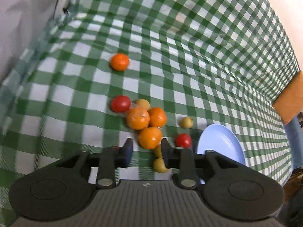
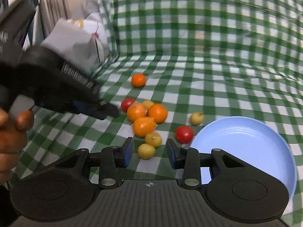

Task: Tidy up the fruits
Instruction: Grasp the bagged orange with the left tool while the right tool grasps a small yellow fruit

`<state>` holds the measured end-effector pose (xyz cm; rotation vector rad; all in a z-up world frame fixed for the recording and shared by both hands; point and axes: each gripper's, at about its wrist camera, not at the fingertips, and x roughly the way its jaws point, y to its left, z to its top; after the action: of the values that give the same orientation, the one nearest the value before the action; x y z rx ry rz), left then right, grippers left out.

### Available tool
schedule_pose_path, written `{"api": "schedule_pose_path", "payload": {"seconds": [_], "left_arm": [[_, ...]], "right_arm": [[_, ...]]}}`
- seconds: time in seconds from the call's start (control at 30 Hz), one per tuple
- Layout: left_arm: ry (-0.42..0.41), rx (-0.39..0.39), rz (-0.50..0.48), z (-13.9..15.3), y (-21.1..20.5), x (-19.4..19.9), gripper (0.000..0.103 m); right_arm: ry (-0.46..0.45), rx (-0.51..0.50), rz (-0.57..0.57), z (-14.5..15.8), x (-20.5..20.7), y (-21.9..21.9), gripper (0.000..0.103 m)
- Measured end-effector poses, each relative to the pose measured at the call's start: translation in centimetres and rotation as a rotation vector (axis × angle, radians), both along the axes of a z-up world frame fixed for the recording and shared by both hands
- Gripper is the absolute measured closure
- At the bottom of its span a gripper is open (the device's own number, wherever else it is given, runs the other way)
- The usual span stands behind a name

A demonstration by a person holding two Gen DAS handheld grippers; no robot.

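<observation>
A cluster of three oranges (image 1: 141,121) (image 2: 145,116) lies on the green checked cloth, with a lone orange (image 1: 119,61) (image 2: 138,80) farther back. Two red tomatoes (image 1: 120,103) (image 1: 183,140) and several small yellow fruits (image 2: 146,151) (image 2: 197,118) lie around the cluster. A light blue plate (image 1: 223,141) (image 2: 246,141) sits at the right. My left gripper (image 1: 146,151) is open, just before the nearest orange (image 1: 150,137); it also shows in the right wrist view (image 2: 108,111), left of the cluster. My right gripper (image 2: 149,151) is open around a yellow fruit, not touching it.
A white crumpled bag (image 2: 75,43) lies at the back left on the checked cloth (image 1: 208,56). An orange-brown cushion (image 1: 289,98) and a blue-clad leg show past the table's right edge. The person's hand (image 2: 11,128) holds the left gripper.
</observation>
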<state>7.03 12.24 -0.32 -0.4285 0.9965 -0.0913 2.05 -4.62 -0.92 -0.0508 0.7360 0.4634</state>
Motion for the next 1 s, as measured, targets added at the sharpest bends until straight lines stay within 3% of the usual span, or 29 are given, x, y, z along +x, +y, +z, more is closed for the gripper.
{"api": "schedule_pose_path", "payload": {"seconds": [0.33, 0.57, 0.63, 0.7, 1.0], "left_arm": [[0.057, -0.037, 0.011, -2.3, -0.8, 3.8, 0.054], [0.101, 0.009, -0.002, -3.8, -1.9, 5.2, 0.054], [0.101, 0.016, -0.014, -4.0, -2.1, 5.5, 0.055], [0.101, 0.027, -0.027, -4.2, -2.4, 5.5, 0.062], [0.090, 0.114, -0.048, -2.2, -1.6, 3.1, 0.063]], "right_arm": [[0.101, -0.006, 0.010, -2.3, 2.6, 0.9, 0.063], [0.131, -0.018, 0.018, -3.1, 3.2, 1.3, 0.063], [0.132, -0.021, 0.022, -3.2, 3.3, 1.4, 0.065], [0.131, -0.030, 0.031, -3.3, 3.3, 1.6, 0.075], [0.110, 0.003, 0.043, -1.8, 2.4, 0.5, 0.075]]}}
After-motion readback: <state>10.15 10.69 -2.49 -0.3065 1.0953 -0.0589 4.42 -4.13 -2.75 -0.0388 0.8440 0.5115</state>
